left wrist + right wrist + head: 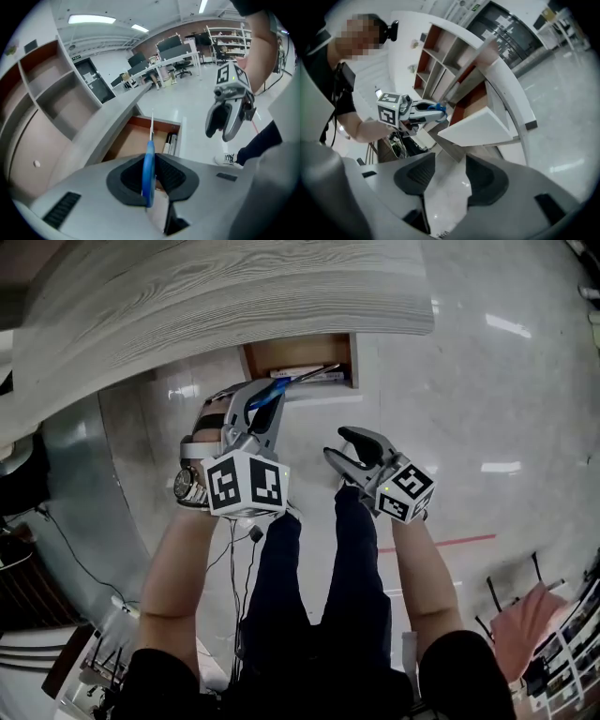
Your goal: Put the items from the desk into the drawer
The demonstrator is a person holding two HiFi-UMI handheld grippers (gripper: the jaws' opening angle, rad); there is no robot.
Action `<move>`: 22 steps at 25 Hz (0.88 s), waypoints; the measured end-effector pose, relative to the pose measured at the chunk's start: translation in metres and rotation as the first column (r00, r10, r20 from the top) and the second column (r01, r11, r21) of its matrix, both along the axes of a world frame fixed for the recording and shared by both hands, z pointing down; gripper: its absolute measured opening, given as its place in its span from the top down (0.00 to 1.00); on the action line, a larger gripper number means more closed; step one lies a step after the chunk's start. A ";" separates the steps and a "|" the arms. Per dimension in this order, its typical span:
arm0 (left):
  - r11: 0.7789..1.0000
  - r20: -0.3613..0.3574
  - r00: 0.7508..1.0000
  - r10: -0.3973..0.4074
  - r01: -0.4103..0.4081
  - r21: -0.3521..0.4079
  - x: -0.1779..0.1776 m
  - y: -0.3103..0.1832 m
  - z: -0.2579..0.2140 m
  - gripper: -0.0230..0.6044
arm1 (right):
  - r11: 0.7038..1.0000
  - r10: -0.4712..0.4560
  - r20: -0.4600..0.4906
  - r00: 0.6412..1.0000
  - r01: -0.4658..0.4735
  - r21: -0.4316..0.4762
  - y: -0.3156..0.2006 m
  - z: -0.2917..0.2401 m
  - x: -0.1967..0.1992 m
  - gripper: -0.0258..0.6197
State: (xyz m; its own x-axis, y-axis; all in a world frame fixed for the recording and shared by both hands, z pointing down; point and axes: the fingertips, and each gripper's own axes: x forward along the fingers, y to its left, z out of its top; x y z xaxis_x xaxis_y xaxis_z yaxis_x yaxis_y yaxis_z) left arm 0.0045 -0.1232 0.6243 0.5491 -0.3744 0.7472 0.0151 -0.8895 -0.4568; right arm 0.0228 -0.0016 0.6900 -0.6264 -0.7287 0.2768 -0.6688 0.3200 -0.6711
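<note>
My left gripper (269, 401) is shut on a blue-handled tool (266, 396) whose thin metal blade points at the open wooden drawer (251, 360) under the grey desk (234, 296). In the left gripper view the tool (148, 168) stands edge-on between the pads, above the drawer (131, 143), where dark pens (171, 143) lie along the right wall. My right gripper (345, 454) hangs open and empty to the right, over the floor; it also shows in the left gripper view (225, 124). The right gripper view shows its empty jaws (447, 176) and the left gripper (433, 110) beyond.
Open shelf compartments (51, 89) rise to the left of the desk. The person's legs (319, 587) stand below the grippers on a glossy floor with a red line (450, 542). Cables (234, 549) hang by the left leg. Office desks and chairs (164, 61) stand far off.
</note>
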 end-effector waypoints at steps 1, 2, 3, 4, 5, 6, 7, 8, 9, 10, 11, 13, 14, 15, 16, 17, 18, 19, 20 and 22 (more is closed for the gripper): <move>1.000 0.020 1.000 0.008 -0.008 -0.001 0.002 0.000 0.004 0.86 | 1.000 -0.015 -0.061 0.998 0.016 0.014 -0.001 -0.008 0.002 0.62; 1.000 0.034 0.999 0.012 -0.012 -0.006 0.005 -0.001 0.008 0.86 | 0.999 -0.029 -0.126 0.992 0.033 0.028 -0.003 -0.014 0.004 0.62; 1.000 0.044 0.999 0.013 -0.012 -0.014 0.007 -0.001 0.013 0.86 | 0.998 -0.044 -0.194 0.980 0.053 0.039 -0.006 -0.021 0.005 0.62; 1.000 0.055 0.998 0.013 -0.012 -0.022 0.009 -0.001 0.017 0.86 | 0.996 -0.061 -0.263 0.963 0.075 0.046 -0.008 -0.027 0.007 0.62; 1.000 0.068 0.998 0.015 -0.013 -0.029 0.010 -0.001 0.022 0.86 | 0.994 -0.078 -0.329 0.941 0.100 0.052 -0.011 -0.032 0.007 0.62; 0.999 0.082 0.996 0.019 -0.016 -0.034 0.011 -0.001 0.026 0.86 | 0.991 -0.094 -0.387 0.917 0.125 0.056 -0.013 -0.037 0.007 0.62; 0.999 0.095 0.995 0.025 -0.021 -0.036 0.012 -0.001 0.030 0.86 | 0.987 -0.109 -0.433 0.895 0.148 0.058 -0.016 -0.041 0.007 0.62; 0.999 0.106 0.994 0.029 -0.025 -0.037 0.013 -0.001 0.033 0.86 | 0.984 -0.123 -0.469 0.875 0.169 0.057 -0.019 -0.044 0.007 0.62; 0.999 0.116 0.993 0.031 -0.027 -0.040 0.015 -0.002 0.036 0.86 | 0.981 -0.136 -0.501 0.855 0.188 0.055 -0.023 -0.046 0.007 0.62; 0.999 0.126 0.991 0.033 -0.028 -0.042 0.016 -0.004 0.039 0.86 | 0.977 -0.149 -0.531 0.834 0.207 0.051 -0.026 -0.047 0.007 0.62; 0.999 0.138 0.990 0.033 -0.028 -0.042 0.017 -0.005 0.043 0.86 | 0.973 -0.162 -0.560 0.813 0.225 0.044 -0.029 -0.047 0.007 0.62; 0.999 0.168 0.985 0.032 -0.026 -0.038 0.018 -0.009 0.051 0.86 | 0.968 -0.180 -0.594 0.784 0.248 0.033 -0.035 -0.046 0.008 0.62; 0.999 0.185 0.982 0.031 -0.024 -0.037 0.018 -0.010 0.055 0.86 | 0.967 -0.184 -0.597 0.781 0.252 0.030 -0.037 -0.046 0.007 0.62; 0.999 0.199 0.979 0.030 -0.023 -0.038 0.018 -0.011 0.059 0.86 | 0.967 -0.187 -0.595 0.781 0.253 0.028 -0.039 -0.047 0.007 0.62; 0.999 0.211 0.977 0.031 -0.023 -0.038 0.018 -0.012 0.063 0.86 | 0.967 -0.189 -0.592 0.783 0.253 0.026 -0.041 -0.047 0.006 0.62; 0.999 0.222 0.974 0.034 -0.026 -0.037 0.018 -0.013 0.066 0.86 | 0.967 -0.190 -0.589 0.785 0.252 0.024 -0.042 -0.047 0.005 0.62; 0.999 0.230 0.972 0.039 -0.032 -0.035 0.018 -0.013 0.069 0.86 | 0.968 -0.189 -0.588 0.786 0.250 0.024 -0.042 -0.046 0.004 0.62; 0.999 0.236 0.971 0.042 -0.036 -0.031 0.018 -0.014 0.072 0.86 | 0.968 -0.187 -0.589 0.787 0.248 0.024 -0.041 -0.045 0.004 0.62; 0.999 0.240 0.970 0.044 -0.038 -0.028 0.018 -0.016 0.073 0.86 | 0.969 -0.185 -0.588 0.787 0.247 0.025 -0.041 -0.044 0.004 0.62; 0.999 0.251 0.967 0.046 -0.040 -0.026 0.019 -0.019 0.076 0.86 | 0.969 -0.184 -0.586 0.789 0.245 0.025 -0.040 -0.043 0.005 0.62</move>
